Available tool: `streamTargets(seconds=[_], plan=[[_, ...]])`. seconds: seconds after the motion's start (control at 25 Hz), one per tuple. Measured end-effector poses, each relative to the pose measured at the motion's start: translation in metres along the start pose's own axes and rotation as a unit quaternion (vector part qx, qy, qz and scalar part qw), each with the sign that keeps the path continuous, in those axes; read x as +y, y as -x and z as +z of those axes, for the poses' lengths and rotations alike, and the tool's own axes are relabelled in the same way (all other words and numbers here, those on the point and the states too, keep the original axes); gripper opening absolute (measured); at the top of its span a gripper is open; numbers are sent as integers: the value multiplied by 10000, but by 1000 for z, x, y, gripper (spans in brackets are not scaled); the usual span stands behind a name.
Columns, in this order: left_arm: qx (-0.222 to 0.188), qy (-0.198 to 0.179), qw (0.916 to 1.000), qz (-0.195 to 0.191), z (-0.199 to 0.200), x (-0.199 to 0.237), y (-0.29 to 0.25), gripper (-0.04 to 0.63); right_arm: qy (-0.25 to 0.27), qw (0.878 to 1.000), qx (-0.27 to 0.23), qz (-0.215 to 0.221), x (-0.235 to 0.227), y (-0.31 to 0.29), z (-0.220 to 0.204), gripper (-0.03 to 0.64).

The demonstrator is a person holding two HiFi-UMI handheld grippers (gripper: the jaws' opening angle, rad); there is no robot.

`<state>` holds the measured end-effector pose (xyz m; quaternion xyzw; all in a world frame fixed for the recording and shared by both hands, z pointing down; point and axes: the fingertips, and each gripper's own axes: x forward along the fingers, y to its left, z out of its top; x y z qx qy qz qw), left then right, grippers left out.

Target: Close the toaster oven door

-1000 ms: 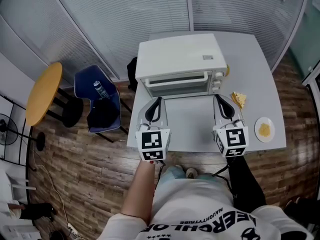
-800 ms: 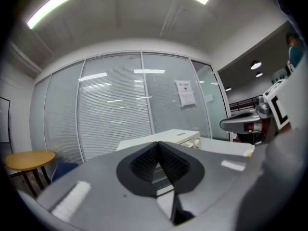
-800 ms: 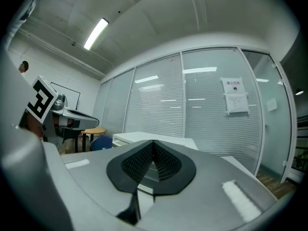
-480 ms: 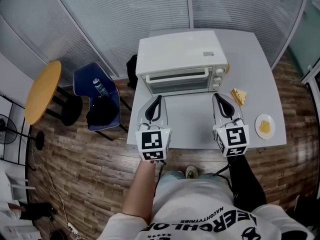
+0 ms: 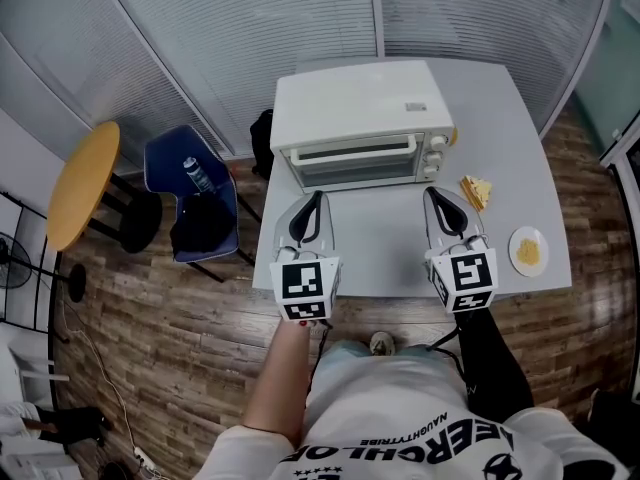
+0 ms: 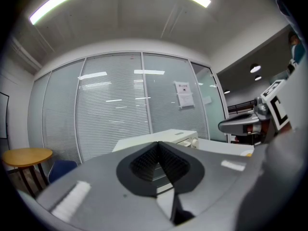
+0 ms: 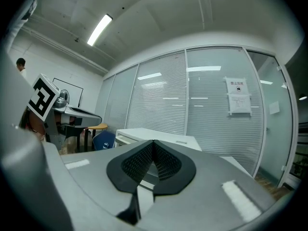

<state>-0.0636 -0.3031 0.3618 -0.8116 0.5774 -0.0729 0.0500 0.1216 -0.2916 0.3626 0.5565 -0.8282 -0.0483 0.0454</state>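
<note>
1. The toaster oven [image 5: 360, 118] stands at the far left corner of the grey table [image 5: 500, 128], its door [image 5: 358, 160] upright and shut against the front.
2. The left gripper [image 5: 314, 200] hovers over the table's near edge, in front of the oven's left side; its jaws are pressed together on nothing.
3. The right gripper [image 5: 434, 194] hovers near the same edge, in front of the oven's knobs, jaws likewise together and empty.
4. A small plate [image 5: 527, 251] of yellow food lies at the near right corner.
</note>
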Motion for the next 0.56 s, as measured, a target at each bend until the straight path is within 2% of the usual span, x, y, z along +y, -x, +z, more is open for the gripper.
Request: streamTargets(seconds=[0.56], plan=[[-31,-79,10000,47,0,11,2,55,-68,10000,9,-48,6,-8,-1,3]])
